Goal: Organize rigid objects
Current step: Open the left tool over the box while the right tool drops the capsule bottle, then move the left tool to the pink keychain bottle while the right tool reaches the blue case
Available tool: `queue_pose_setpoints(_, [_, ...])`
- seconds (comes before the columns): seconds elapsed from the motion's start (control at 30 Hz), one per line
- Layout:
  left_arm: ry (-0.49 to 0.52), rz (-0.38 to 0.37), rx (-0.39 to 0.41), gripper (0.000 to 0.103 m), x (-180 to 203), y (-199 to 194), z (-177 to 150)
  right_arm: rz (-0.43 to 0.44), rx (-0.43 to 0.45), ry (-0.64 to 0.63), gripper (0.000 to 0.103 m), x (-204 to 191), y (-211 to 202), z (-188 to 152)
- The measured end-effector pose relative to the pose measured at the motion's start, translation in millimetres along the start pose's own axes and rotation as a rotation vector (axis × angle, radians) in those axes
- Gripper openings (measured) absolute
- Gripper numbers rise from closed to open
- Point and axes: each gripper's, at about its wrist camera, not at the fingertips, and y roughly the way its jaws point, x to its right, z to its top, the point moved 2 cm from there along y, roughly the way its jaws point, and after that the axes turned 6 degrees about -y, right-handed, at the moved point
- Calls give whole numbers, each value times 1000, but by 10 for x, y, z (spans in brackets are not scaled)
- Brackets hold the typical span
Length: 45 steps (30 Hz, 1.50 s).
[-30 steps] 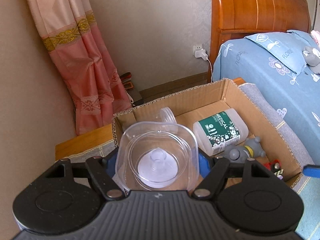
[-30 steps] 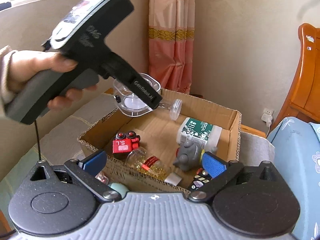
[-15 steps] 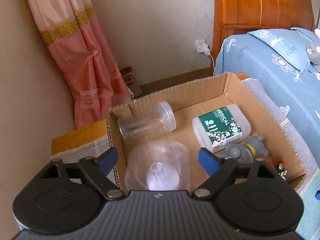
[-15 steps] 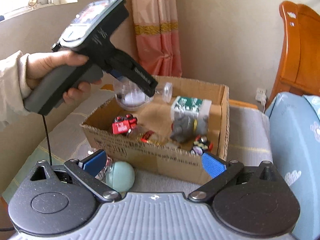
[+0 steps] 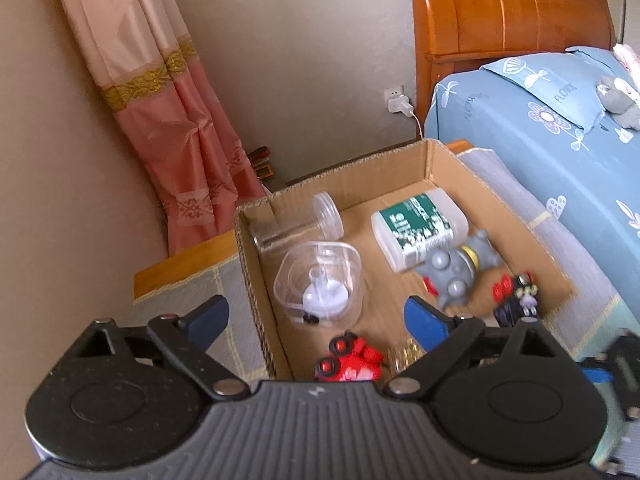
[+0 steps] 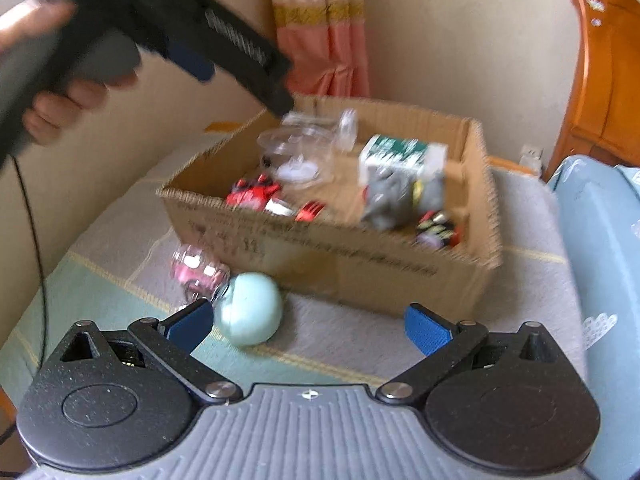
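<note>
A clear plastic container (image 5: 320, 280) lies in the cardboard box (image 5: 460, 168), near its left wall; it also shows in the right wrist view (image 6: 296, 156). My left gripper (image 5: 316, 318) is open and empty above the box's near left corner. My right gripper (image 6: 308, 326) is open and empty, low over the blanket in front of the box (image 6: 340, 252). A pale green ball (image 6: 248, 308) lies just ahead of its left finger, with a clear pink-filled item (image 6: 198, 270) beside it.
In the box lie a clear jar (image 5: 296, 228), a green-labelled white bottle (image 5: 420, 228), a grey toy figure (image 5: 456, 276), a red toy car (image 5: 352, 360) and small dark toys (image 5: 516, 300). A blue bed (image 5: 560, 128) stands at right, a curtain (image 5: 168, 112) at left.
My left gripper opened and let the clear container drop into the box, then pulled back and up. My right gripper drew back and lowered toward the green ball.
</note>
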Motion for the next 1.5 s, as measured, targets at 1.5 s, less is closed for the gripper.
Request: queue_pose_setpoints(1.5, [-194,122,-61,95,-310,-635,-1344,-106,-56,-8,103,267,509,-298])
